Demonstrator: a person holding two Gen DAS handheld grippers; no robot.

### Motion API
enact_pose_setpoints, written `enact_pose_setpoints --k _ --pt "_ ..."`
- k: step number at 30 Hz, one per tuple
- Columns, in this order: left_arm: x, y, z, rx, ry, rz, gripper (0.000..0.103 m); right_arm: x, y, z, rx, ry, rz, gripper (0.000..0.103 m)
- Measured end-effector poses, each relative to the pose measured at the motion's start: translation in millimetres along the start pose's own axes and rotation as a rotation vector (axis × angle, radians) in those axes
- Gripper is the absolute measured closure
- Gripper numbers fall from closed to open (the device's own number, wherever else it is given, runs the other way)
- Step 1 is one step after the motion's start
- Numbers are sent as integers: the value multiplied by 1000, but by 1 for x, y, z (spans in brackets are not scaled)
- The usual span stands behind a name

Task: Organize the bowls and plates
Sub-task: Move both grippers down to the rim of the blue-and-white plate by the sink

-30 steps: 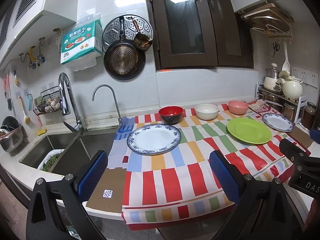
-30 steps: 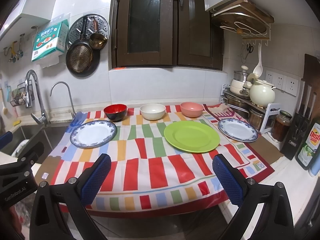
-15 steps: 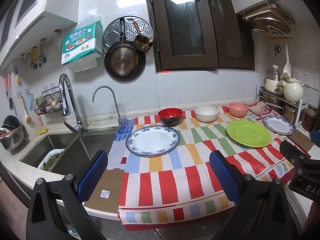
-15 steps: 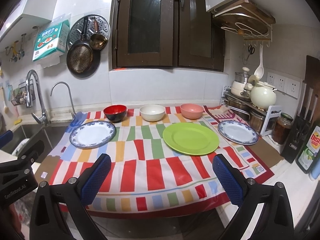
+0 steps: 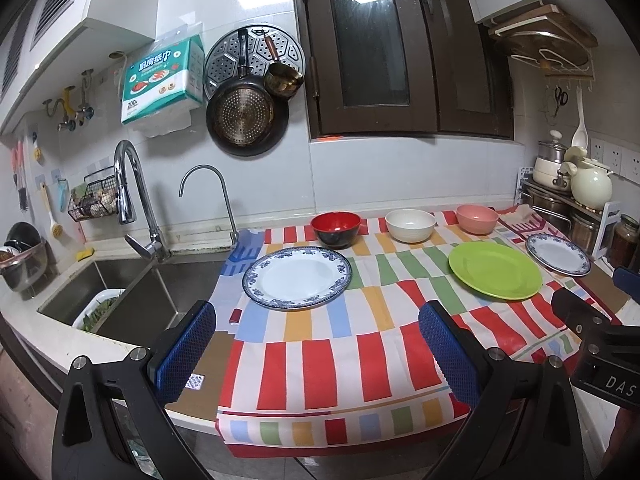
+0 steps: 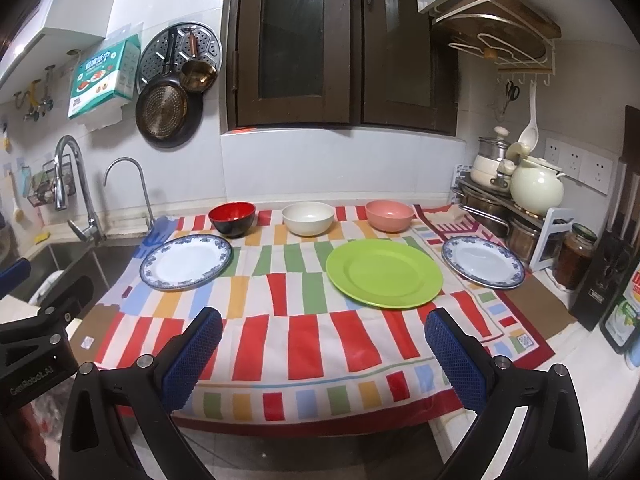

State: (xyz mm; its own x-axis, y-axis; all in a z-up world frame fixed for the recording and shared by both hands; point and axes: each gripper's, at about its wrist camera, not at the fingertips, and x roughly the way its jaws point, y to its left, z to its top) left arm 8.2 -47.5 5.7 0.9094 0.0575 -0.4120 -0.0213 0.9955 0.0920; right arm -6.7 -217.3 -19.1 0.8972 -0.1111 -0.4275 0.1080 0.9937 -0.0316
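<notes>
On a striped cloth lie a blue-rimmed white plate [image 5: 297, 277] at left, a green plate [image 5: 495, 269] in the middle and a smaller blue-rimmed plate [image 5: 558, 254] at right. Behind them stand a red bowl [image 5: 336, 229], a white bowl [image 5: 410, 225] and a pink bowl [image 5: 477, 218]. The right wrist view shows the same: left plate [image 6: 186, 262], green plate [image 6: 384, 273], right plate [image 6: 483, 261], red bowl [image 6: 232, 219], white bowl [image 6: 308, 218], pink bowl [image 6: 389, 215]. My left gripper [image 5: 316, 348] and right gripper [image 6: 322, 354] are open and empty, in front of the counter's edge.
A sink [image 5: 120, 296] with a tall faucet [image 5: 134, 196] is at left. A rack with pots and a cream kettle [image 6: 536, 190] stands at back right, with a jar [image 6: 574, 254], a knife block [image 6: 608, 276] and a dish soap bottle [image 6: 626, 308]. Pans hang on the wall [image 5: 246, 116].
Both grippers have drawn back a little from the counter, so the plates and bowls look slightly smaller and more of the cloth's front edge shows. Nothing on the cloth has moved.
</notes>
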Motion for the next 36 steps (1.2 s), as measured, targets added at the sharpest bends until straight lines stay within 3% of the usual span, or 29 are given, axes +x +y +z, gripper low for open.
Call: enact_pose_setpoints --k 5,11,17,26,36 --pt "7 -9 2 -15 9 33 0 11 -8 5 -19 2 30 1" --pt "15 -15 3 -21 27 141 0 31 -14 15 -36 11 96 1" --pt "30 -9 4 -4 57 221 0 65 -10 20 -52 93 180 1" --pt "86 25 20 -8 89 228 0 110 18 31 -61 139 216 1" --pt "157 87 44 -3 86 194 0 164 91 65 -42 136 208 1"
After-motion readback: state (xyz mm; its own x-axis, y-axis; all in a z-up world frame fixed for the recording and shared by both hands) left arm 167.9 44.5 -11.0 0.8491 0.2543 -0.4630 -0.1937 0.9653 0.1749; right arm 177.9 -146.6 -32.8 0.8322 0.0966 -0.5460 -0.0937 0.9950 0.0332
